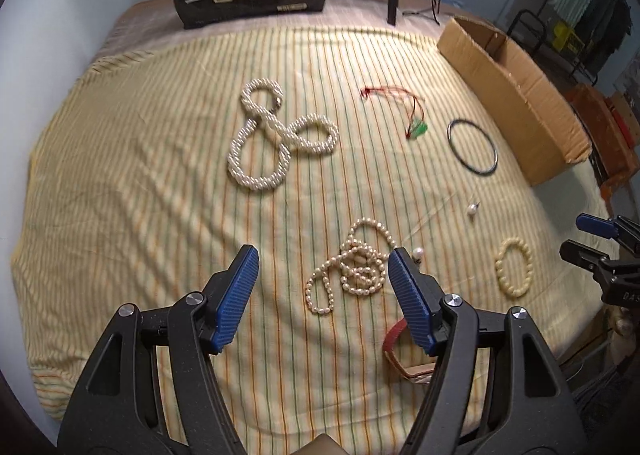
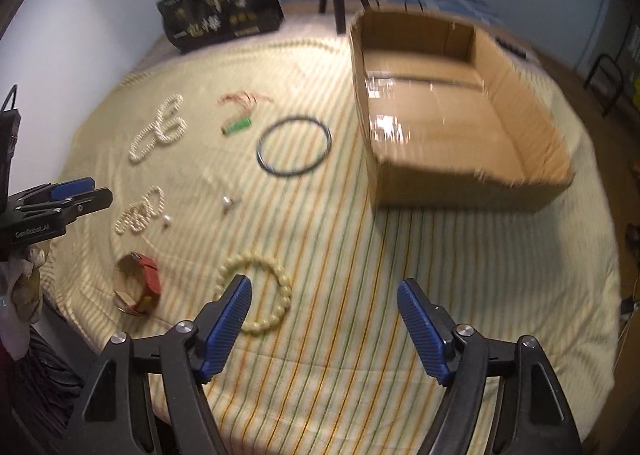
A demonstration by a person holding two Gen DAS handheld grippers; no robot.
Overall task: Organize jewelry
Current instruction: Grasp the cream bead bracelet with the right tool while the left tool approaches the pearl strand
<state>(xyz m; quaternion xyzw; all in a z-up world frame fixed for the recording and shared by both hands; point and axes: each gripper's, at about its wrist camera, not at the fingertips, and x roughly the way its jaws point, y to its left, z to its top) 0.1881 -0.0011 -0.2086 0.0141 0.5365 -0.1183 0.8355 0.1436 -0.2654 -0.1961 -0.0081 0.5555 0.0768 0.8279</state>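
My left claw (image 1: 324, 287) is released, its blue pads spread wide over the striped cloth (image 1: 140, 195), with the tangled pearl strand (image 1: 352, 267) lying between them and below. A red band (image 1: 394, 339) sits just under my right-hand pad. Farther off lies the thick pearl rope (image 1: 276, 135) in loops, and to its right the red cord with a green pendant (image 1: 416, 129), then the dark bangle (image 1: 472, 147). A loose pearl (image 1: 473, 209) rests near the bangle, another (image 1: 417, 253) beside the strand. The cream bead bracelet (image 1: 513, 269) lies to the right, close to my other claw.

My right claw (image 2: 324, 301) is released too, holding nothing; its left pad overlaps the bracelet (image 2: 276, 295) in view. The cardboard box (image 2: 460, 187) stands open ahead and to the right. A black bag (image 2: 220, 19) stands at the far edge.
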